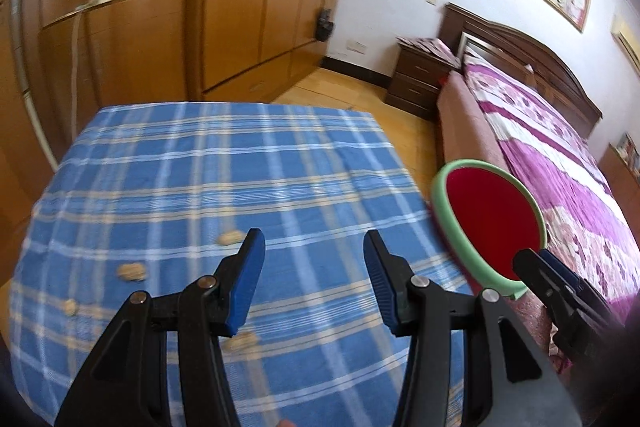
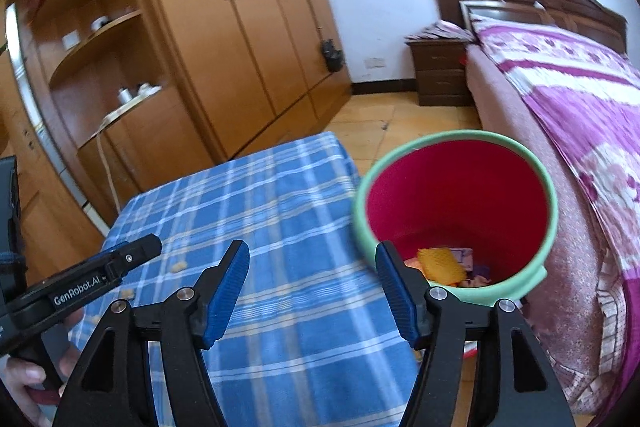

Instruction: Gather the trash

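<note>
Both grippers, left (image 1: pixel 314 247) and right (image 2: pixel 312 259), have their jaws open with nothing between them over the blue plaid table (image 1: pixel 192 163). Four peanut shells (image 1: pixel 231 237) lie on the cloth by the left gripper. The red bin (image 2: pixel 460 203) with the green rim stands between table and bed (image 2: pixel 568 99), with some trash at the bottom and nothing blocking it.

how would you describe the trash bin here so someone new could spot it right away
Start at the table under the blue plaid cloth; the bin stands just off its right edge, between the table and the bed with the purple floral cover. It is the only round open container there, red inside with a mint-green rim, with trash at the bottom.
</note>
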`<state>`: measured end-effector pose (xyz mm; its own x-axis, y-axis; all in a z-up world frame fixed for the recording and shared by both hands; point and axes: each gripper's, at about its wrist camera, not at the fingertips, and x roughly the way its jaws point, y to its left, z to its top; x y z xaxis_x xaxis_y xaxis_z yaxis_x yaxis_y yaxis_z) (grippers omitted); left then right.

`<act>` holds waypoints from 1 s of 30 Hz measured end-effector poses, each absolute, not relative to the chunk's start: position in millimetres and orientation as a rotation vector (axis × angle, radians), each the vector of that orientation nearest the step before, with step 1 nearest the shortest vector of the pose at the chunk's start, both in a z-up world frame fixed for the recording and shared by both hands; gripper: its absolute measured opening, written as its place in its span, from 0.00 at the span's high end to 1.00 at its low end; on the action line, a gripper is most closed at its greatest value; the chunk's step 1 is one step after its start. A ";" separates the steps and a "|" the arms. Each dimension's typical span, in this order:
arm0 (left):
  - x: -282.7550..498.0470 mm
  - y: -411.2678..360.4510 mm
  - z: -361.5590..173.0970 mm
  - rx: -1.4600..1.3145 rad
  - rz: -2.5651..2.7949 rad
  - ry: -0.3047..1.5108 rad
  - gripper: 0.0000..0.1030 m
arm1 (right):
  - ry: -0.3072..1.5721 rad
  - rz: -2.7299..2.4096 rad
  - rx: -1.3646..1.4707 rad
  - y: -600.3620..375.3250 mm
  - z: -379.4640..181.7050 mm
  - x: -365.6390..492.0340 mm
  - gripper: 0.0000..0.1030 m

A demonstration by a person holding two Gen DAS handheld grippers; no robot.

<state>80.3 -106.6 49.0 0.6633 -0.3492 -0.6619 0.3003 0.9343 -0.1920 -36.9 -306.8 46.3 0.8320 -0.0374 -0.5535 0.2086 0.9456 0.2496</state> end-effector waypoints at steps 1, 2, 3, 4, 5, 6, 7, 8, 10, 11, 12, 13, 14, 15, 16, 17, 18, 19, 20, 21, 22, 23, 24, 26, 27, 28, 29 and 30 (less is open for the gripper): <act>77.7 -98.4 49.6 -0.072 -0.351 0.755 0.50 | 0.573 -0.123 0.299 -300.5 46.8 -37.3 0.35; 75.7 -92.6 49.6 -0.074 -0.339 0.750 0.50 | 0.569 -0.111 0.288 -293.7 47.3 -37.6 0.35; 73.4 -86.3 49.5 -0.075 -0.328 0.745 0.50 | 0.567 -0.103 0.280 -289.1 47.6 -38.2 0.35; 71.2 -81.5 49.6 -0.076 -0.316 0.741 0.50 | 0.564 -0.095 0.270 -283.8 47.8 -38.5 0.35; 68.7 -75.3 49.2 -0.078 -0.303 0.736 0.50 | 0.562 -0.089 0.257 -278.2 47.4 -39.1 0.35; 65.8 -68.7 48.1 -0.080 -0.290 0.730 0.50 | 0.561 -0.083 0.242 -272.1 46.6 -39.6 0.35; 63.9 -65.3 47.0 -0.080 -0.281 0.727 0.50 | 0.560 -0.079 0.235 -269.2 46.0 -40.5 0.35; 61.5 -60.7 45.6 -0.079 -0.268 0.724 0.50 | 0.558 -0.072 0.224 -264.2 44.8 -41.2 0.35; 57.1 -54.1 42.3 -0.077 -0.252 0.720 0.50 | 0.558 -0.064 0.207 -257.1 42.3 -42.2 0.35; 55.3 -51.2 40.0 -0.076 -0.246 0.720 0.50 | 0.558 -0.062 0.197 -253.1 41.0 -43.1 0.35; 53.5 -48.9 38.1 -0.076 -0.242 0.720 0.50 | 0.558 -0.059 0.186 -248.8 39.6 -43.6 0.35; 52.0 -47.0 36.0 -0.077 -0.239 0.717 0.50 | 0.559 -0.057 0.175 -245.2 38.4 -44.2 0.35; 49.8 -44.7 33.8 -0.076 -0.232 0.712 0.50 | 0.559 -0.054 0.164 -242.6 37.4 -45.4 0.35; 48.0 -43.1 31.6 -0.074 -0.225 0.708 0.50 | 0.558 -0.053 0.150 -239.5 36.0 -46.3 0.35; 46.6 -41.7 29.6 -0.072 -0.219 0.703 0.50 | 0.557 -0.054 0.139 -236.8 34.9 -46.6 0.35; 44.2 -40.1 27.4 -0.068 -0.212 0.699 0.50 | 0.555 -0.053 0.130 -234.5 33.7 -47.4 0.35; 42.2 -38.4 25.5 -0.067 -0.206 0.696 0.50 | 0.553 -0.051 0.123 -232.3 32.5 -48.4 0.35; 40.7 -37.3 23.3 -0.065 -0.200 0.691 0.50 | 0.552 -0.049 0.119 -230.5 31.3 -49.6 0.35; 39.2 -36.4 21.1 -0.063 -0.192 0.686 0.50 | 0.552 -0.047 0.114 -228.8 29.8 -50.7 0.35; 38.0 -35.9 19.0 -0.060 -0.186 0.683 0.50 | 0.553 -0.045 0.112 -227.9 29.1 -51.2 0.35; 37.3 -35.4 17.2 -0.058 -0.182 0.682 0.50 | 0.556 -0.042 0.109 -227.0 28.2 -51.5 0.35; 36.6 -35.1 15.1 -0.058 -0.178 0.682 0.50 | 0.559 -0.040 0.106 -225.9 27.1 -52.0 0.35; 36.5 -34.6 13.3 -0.058 -0.176 0.684 0.50 | 0.561 -0.038 0.104 -224.9 26.1 -52.2 0.35; 36.3 -34.8 9.9 -0.055 -0.173 0.690 0.50 | 0.563 -0.035 0.102 -223.9 24.5 -52.6 0.35; 36.3 -35.1 8.7 -0.052 -0.171 0.692 0.50 | 0.565 -0.034 0.102 -223.3 23.7 -52.8 0.35; 36.5 -35.1 7.6 -0.050 -0.167 0.694 0.50 | 0.567 -0.033 0.103 -223.1 23.0 -53.1 0.35; 36.9 -35.1 6.8 -0.050 -0.164 0.695 0.50 | 0.570 -0.032 0.104 -223.1 22.0 -52.9 0.35; 36.7 -35.5 6.7 -0.050 -0.163 0.695 0.50 | 0.572 -0.032 0.105 -223.1 21.5 -52.7 0.35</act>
<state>36.7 -35.5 6.7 0.7561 -0.1660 -0.6331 0.1326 0.9861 -0.1002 -52.7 -223.1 21.5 0.8406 -0.0009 -0.5416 0.0591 0.9942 0.0901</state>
